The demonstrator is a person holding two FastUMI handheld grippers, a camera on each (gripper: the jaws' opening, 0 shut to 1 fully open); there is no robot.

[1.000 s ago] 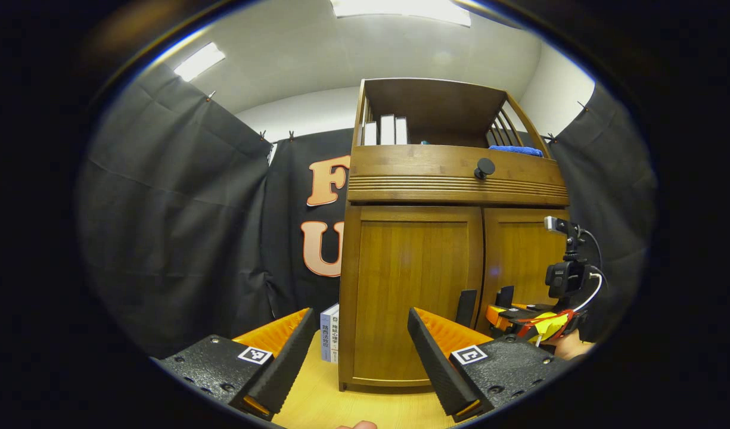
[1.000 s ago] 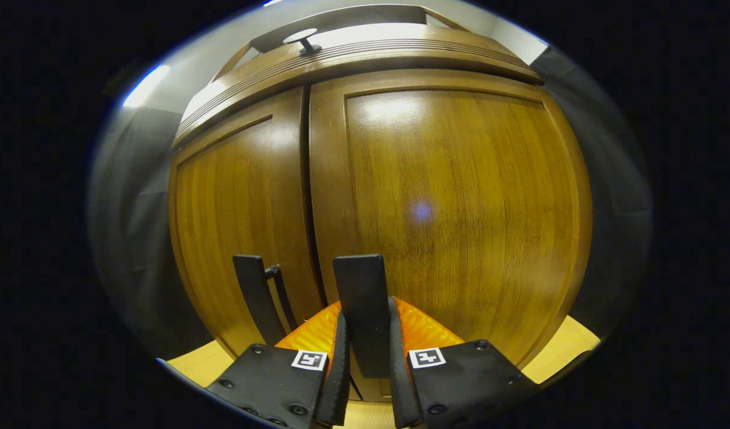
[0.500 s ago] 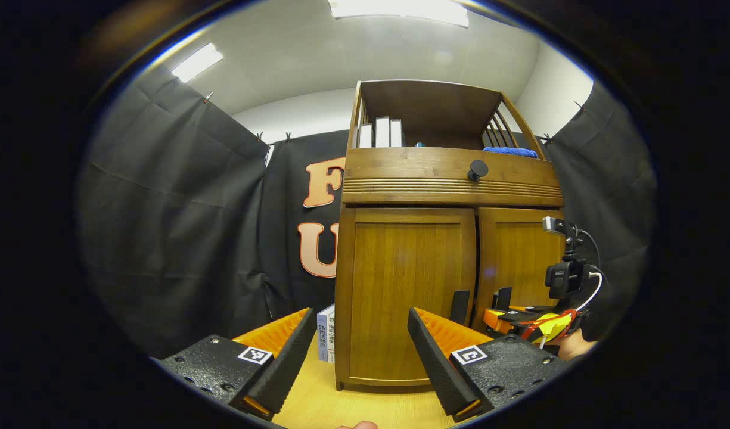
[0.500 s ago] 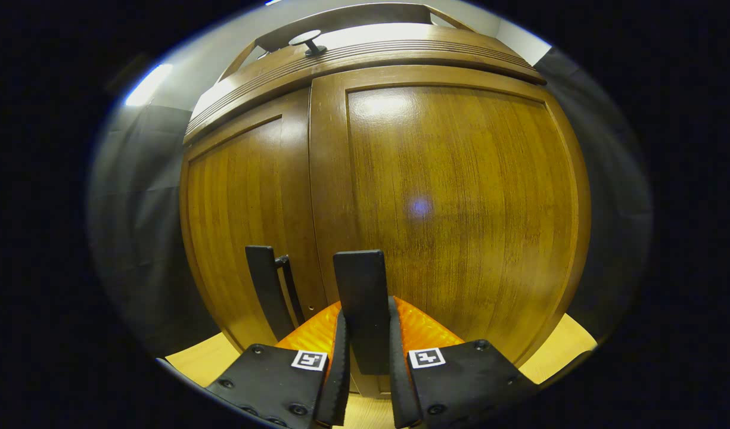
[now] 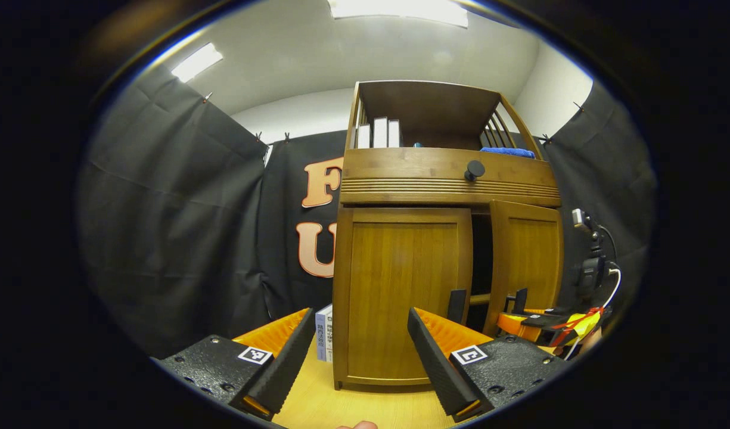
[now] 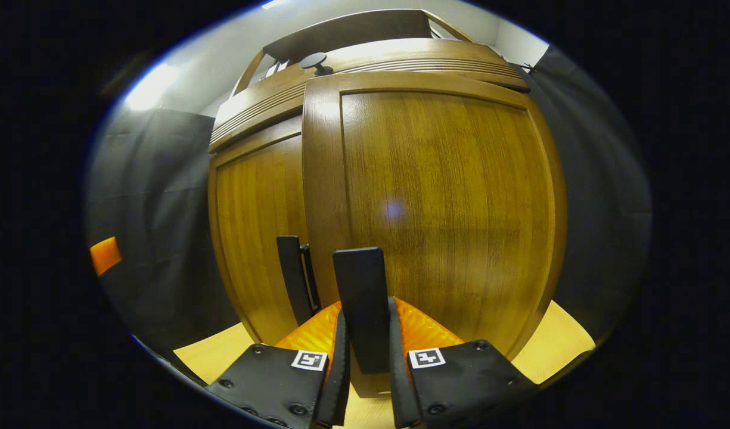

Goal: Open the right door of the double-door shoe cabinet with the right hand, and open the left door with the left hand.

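I've got my right gripper (image 6: 365,381) with fingers clamped on the right door's handle (image 6: 360,304), swinging the right door (image 6: 442,208) ajar at the bench's far edge, while my left gripper (image 5: 365,357) waits, fingers spread, facing the shut left door (image 5: 403,292).

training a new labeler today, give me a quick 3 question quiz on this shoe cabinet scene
1. True or false: the right door is ajar.
2. The right gripper is shut on: A) knob B) right door handle C) book
3. Fill in: the left gripper is ____, short of the closed left door.

Key: 1 true; 2 B; 3 open
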